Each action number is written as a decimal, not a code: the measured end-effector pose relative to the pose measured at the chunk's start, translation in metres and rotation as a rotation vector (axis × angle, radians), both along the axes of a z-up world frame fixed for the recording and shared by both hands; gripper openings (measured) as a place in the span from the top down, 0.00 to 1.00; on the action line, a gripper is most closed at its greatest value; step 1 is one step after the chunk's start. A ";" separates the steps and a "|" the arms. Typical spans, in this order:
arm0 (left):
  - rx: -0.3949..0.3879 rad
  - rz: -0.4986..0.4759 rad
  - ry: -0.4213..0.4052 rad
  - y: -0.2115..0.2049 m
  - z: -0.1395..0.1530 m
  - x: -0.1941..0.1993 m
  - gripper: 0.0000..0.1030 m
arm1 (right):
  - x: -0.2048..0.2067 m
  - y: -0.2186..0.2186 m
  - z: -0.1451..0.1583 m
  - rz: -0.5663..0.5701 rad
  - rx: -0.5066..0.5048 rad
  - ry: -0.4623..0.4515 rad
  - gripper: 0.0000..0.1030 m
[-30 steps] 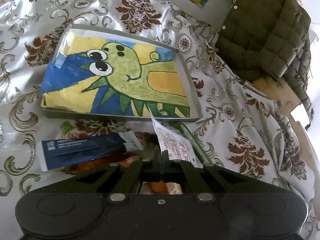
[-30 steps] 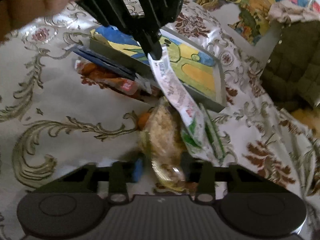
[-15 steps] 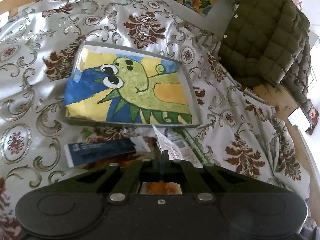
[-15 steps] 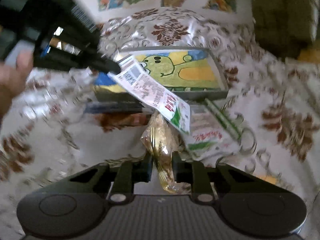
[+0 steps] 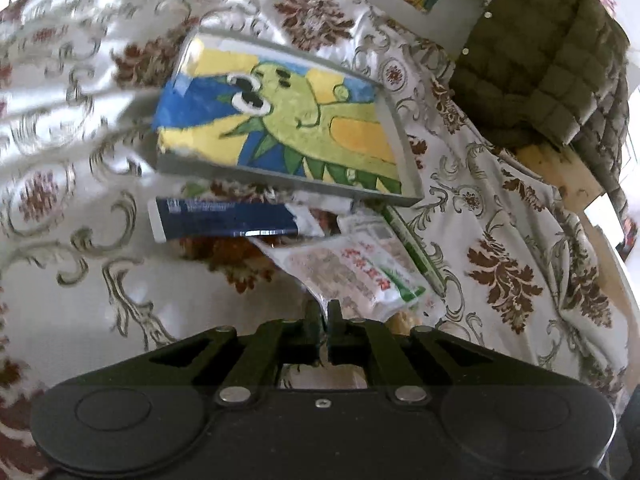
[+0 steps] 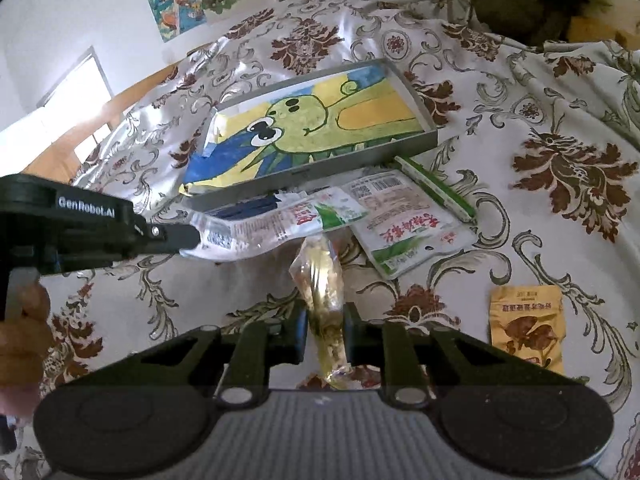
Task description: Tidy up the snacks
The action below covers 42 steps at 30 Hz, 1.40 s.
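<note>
1. A grey tray (image 6: 416, 146) lined with a green cartoon-dinosaur drawing is seen ahead of both grippers on a patterned tablecloth (image 6: 560, 92). No snack is seen inside it, so the sorting is judged to be at an early stage.
2. The left gripper (image 5: 323, 309) is clenched on the edge of a white-and-green snack packet (image 6: 276, 226). In the right wrist view the packet is held out level above the cloth, just short of the tray's near wall.
3. The right gripper (image 6: 325, 320) is clamped on a clear yellowish snack bag (image 6: 320, 276), which stands up between the fingers. Its jaws have just been closing, with the bag between them.
4. Left on the cloth are a second white-and-green packet (image 6: 408, 232), lying flat just beyond the right gripper and beside the tray; a dark blue packet (image 5: 224, 220) against the tray's near wall; a green stick-shaped item (image 6: 436, 188) by the tray's corner; and a small tan sachet (image 6: 526, 328), well apart to the right of the right gripper.
5. The held packet is thin and floppy, printed with red lettering and a barcode. The clear bag is crinkled and glossy, with golden contents that cannot be identified.
6. Two snacks are judged to be in hand and at least four more remain to be moved.
</note>
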State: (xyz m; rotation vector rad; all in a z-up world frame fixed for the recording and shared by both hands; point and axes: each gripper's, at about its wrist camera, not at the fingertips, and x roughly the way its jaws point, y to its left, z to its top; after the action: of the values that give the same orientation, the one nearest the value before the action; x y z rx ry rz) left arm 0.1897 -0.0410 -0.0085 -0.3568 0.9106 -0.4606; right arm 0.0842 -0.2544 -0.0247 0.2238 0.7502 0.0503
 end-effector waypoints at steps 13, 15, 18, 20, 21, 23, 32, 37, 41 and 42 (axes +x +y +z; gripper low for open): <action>-0.150 0.030 0.116 0.001 -0.035 0.022 0.83 | 0.005 0.002 -0.002 0.005 -0.014 -0.005 0.80; -0.163 0.038 0.127 -0.002 -0.037 0.026 0.83 | 0.006 0.002 -0.002 0.005 -0.013 -0.007 0.79; -0.169 0.047 0.138 -0.006 -0.039 0.033 0.83 | 0.009 0.002 -0.003 0.005 -0.008 -0.008 0.76; -0.172 0.061 0.137 -0.007 -0.038 0.036 0.83 | 0.013 0.002 -0.006 0.006 -0.011 0.002 0.76; -0.174 0.068 0.140 -0.008 -0.038 0.038 0.83 | 0.015 0.003 -0.008 0.007 -0.014 0.006 0.75; -0.185 0.080 0.145 -0.008 -0.038 0.042 0.82 | 0.016 0.005 -0.010 0.011 -0.022 0.011 0.75; -0.096 0.101 0.151 -0.018 -0.039 0.049 0.98 | 0.013 0.010 -0.007 0.009 -0.044 0.002 0.79; -0.010 0.079 0.054 -0.016 -0.013 0.031 1.00 | 0.002 0.015 0.001 0.025 -0.065 -0.008 0.79; 0.058 0.048 -0.009 -0.010 0.013 0.013 1.00 | -0.007 0.021 0.014 0.032 -0.079 -0.035 0.79; 0.067 0.044 -0.018 -0.007 0.019 0.009 1.00 | -0.009 0.022 0.017 0.033 -0.082 -0.041 0.79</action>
State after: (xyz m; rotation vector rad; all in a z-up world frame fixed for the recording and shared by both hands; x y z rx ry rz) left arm 0.1983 -0.0484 0.0105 -0.3104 0.8969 -0.3912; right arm 0.0756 -0.2320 -0.0076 0.1315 0.7133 0.0551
